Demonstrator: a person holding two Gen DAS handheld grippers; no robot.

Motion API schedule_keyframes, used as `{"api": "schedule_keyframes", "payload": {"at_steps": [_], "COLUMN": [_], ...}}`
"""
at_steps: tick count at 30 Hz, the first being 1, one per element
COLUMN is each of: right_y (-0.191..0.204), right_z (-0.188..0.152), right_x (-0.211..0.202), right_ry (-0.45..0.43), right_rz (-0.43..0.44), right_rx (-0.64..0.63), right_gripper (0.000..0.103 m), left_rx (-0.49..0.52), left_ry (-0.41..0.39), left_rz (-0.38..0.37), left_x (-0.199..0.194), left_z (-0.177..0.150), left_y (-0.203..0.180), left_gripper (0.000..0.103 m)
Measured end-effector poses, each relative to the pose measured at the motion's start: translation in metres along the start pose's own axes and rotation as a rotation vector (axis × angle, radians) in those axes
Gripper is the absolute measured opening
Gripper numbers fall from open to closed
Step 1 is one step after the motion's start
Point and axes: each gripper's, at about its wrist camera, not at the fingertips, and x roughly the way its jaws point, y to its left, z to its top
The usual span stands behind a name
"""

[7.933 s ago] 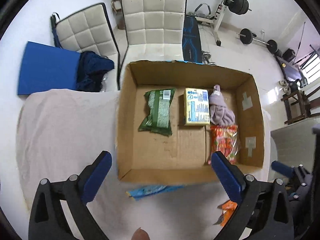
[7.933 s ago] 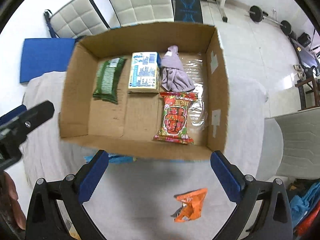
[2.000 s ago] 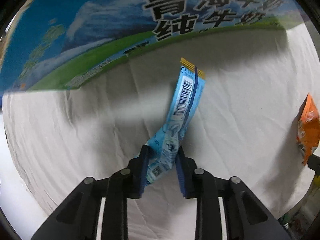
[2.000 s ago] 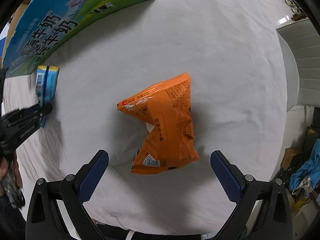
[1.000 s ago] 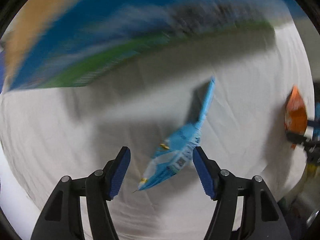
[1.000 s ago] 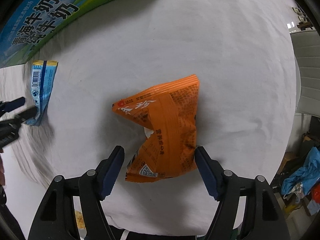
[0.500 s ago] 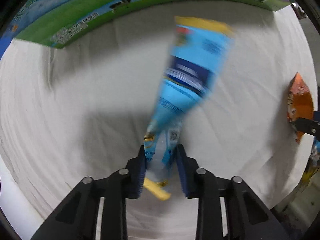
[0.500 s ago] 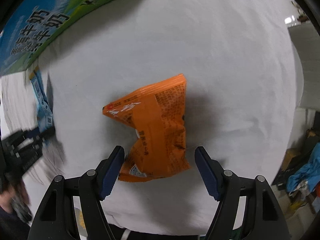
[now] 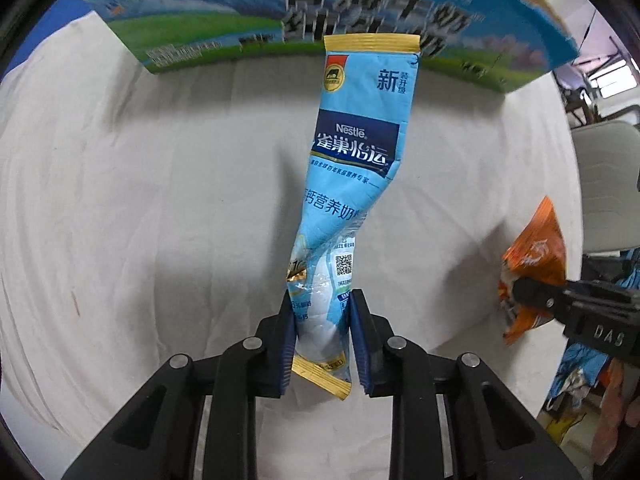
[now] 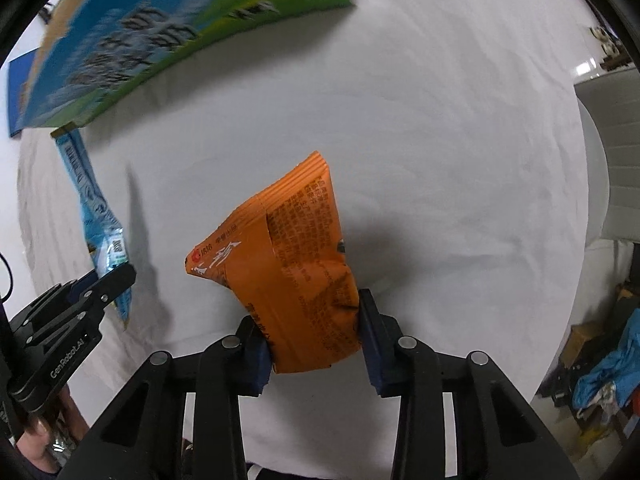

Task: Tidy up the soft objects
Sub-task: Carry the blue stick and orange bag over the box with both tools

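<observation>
The left gripper [image 9: 322, 336] was clamped on the blue sachet's [image 9: 352, 184] lower end, letting it dangle clear of the white cloth [image 9: 140, 220]. The right gripper's [image 10: 314, 334] jaws were closing on the orange packet [image 10: 296, 280] — apparently already pinched. Beyond, the printed carton's [image 9: 240, 12] wall stood between both and its interior.

A white cloth [image 10: 440, 120] covers the table, with a pale padded chair [image 9: 600, 184] beside it.
</observation>
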Motion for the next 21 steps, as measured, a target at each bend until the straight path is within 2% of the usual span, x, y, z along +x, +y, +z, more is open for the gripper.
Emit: {"api": "schedule_keyframes", "payload": {"at_steps": [3,4,9,12,14,17,21], "right_y": [0.011,0.016,0.032,0.049,0.064,0.09,0.104], "right_z": [-0.002,-0.002,0.004,0.014,0.028,0.056,0.102], "right_x": [-0.021,-0.032,-0.09,-0.124,-0.148,-0.179,-0.193], "right_ry": [-0.037,-0.056,-0.145,-0.202,-0.238,-0.275,-0.296], "right_rz": [0.038,0.055,0.105,0.116,0.125,0.122,0.107], "right_rx": [-0.023,-0.034,-0.104,-0.15,-0.175,-0.195,-0.191], "right_gripper": [0.039,0.039,0.038,0.038,0.038,0.038,0.038], "left_rx": [-0.009,-0.01,-0.006,0.01,0.014,0.021,-0.015], "left_ry": [-0.052,-0.075,-0.172,-0.191,-0.217,-0.256,-0.282], "left_rz": [-0.009,-0.022,-0.056,-0.083,-0.098,-0.061,-0.058], "left_x": [-0.026,-0.032,-0.09,-0.121,-0.139,-0.154,-0.15], "left_z": [-0.003,0.006,0.003,0.011,0.022,0.046,0.084], "left_y": [0.005,0.026,0.028,0.031,0.034,0.041,0.054], "left_gripper": [0.022,0.022,0.022,0.022,0.022,0.022,0.022]}}
